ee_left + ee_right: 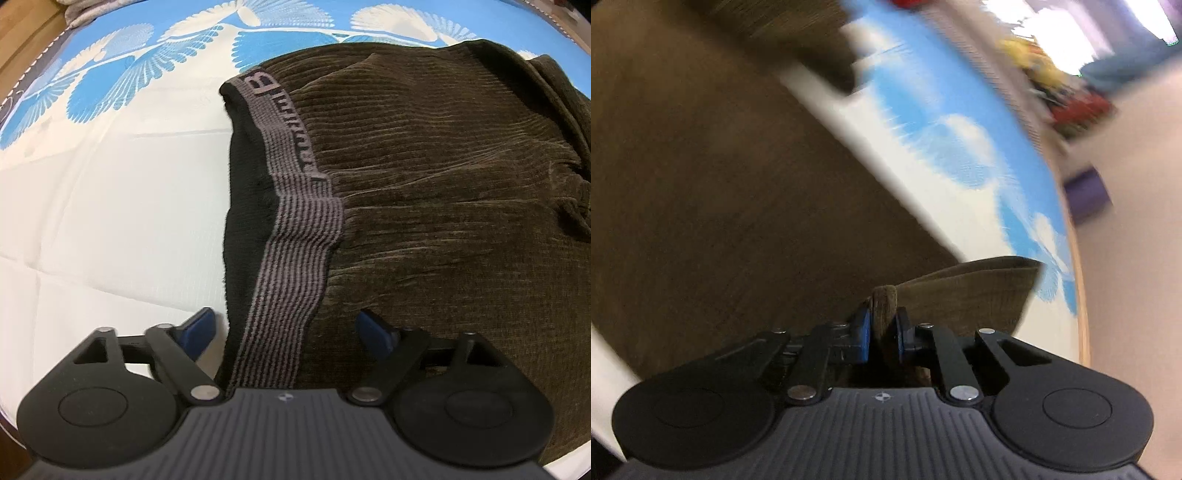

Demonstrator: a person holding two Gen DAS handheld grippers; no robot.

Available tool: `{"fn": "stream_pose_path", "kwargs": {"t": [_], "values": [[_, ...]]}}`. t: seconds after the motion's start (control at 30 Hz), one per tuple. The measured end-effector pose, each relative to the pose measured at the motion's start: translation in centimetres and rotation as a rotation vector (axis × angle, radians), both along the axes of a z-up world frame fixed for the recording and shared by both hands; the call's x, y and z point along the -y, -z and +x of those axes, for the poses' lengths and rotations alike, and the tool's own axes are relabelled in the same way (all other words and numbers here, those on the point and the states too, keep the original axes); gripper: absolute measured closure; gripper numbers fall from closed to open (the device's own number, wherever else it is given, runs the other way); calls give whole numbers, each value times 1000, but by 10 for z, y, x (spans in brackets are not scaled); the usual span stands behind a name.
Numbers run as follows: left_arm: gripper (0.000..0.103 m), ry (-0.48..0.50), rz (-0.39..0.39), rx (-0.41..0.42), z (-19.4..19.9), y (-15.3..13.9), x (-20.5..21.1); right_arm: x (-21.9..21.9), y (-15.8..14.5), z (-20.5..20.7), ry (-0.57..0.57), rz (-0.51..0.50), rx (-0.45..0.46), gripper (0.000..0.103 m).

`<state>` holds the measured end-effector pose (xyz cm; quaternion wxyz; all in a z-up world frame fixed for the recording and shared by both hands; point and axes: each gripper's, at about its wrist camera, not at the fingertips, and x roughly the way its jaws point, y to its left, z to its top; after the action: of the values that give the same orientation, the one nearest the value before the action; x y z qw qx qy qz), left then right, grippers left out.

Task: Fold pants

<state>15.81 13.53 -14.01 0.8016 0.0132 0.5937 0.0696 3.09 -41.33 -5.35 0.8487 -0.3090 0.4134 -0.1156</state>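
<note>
Dark brown corduroy pants [443,184] lie on a white and blue patterned sheet [110,166]. Their grey striped waistband [291,236] runs from the far middle down to my left gripper [284,328]. That gripper is open, its blue pads on either side of the waistband, not closed on it. In the blurred right wrist view, the pants [720,184] spread across the left. My right gripper [882,332] is shut on a bunched fold of the brown fabric [960,291], holding it above the sheet [942,140].
A wooden edge [22,40] and pale cloth [85,11] show at the far left corner of the bed. In the right wrist view a pinkish floor [1137,221], a purple object [1086,192] and blurred colourful items [1063,96] lie beyond the bed's edge.
</note>
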Motion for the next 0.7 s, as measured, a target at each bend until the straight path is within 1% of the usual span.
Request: {"fn": "stream_pose_path", "kwargs": {"t": [0.03, 0.07, 0.1, 0.13, 0.17, 0.2, 0.23, 0.3, 0.33, 0.4, 0.47, 0.57, 0.6, 0.63, 0.67, 0.7], "values": [[28, 7, -14, 5, -1, -1, 1, 22, -22, 1, 118, 60, 120, 91], [29, 13, -16, 9, -1, -2, 2, 46, -41, -3, 247, 114, 247, 91], [32, 26, -8, 13, -3, -2, 4, 82, -66, -15, 440, 191, 416, 91], [34, 36, -2, 16, -4, -2, 5, 111, -78, -30, 599, 255, 527, 91], [36, 43, -1, 18, -4, -2, 4, 142, -83, -50, 774, 336, 615, 91], [40, 46, -3, 19, -5, -2, 3, 175, -76, -72, 959, 441, 655, 91], [45, 43, -7, 20, -5, -3, 1, 196, -63, -87, 1073, 534, 636, 91], [52, 26, -27, 23, -5, -3, -6, 224, -37, -106, 1216, 684, 581, 91], [55, 16, -36, 24, -5, -3, -9, 231, -31, -111, 1238, 728, 583, 91], [59, 13, -38, 29, -6, -4, -10, 233, -29, -112, 1241, 733, 582, 91], [62, 21, -20, 36, -7, -5, -7, 225, -32, -103, 1161, 723, 582, 91], [65, 5, -34, 42, -9, -6, -10, 224, -35, -103, 1132, 726, 634, 91], [65, 3, -39, 42, -10, -7, -11, 224, -37, -102, 1134, 728, 637, 91], [65, 8, -38, 42, -12, -8, -10, 224, -36, -102, 1151, 705, 616, 91], [65, 18, -35, 40, -13, -8, -9, 222, -32, -96, 1192, 637, 551, 91], [64, 34, -27, 37, -13, -8, -8, 220, -30, -91, 1224, 579, 484, 88]]}}
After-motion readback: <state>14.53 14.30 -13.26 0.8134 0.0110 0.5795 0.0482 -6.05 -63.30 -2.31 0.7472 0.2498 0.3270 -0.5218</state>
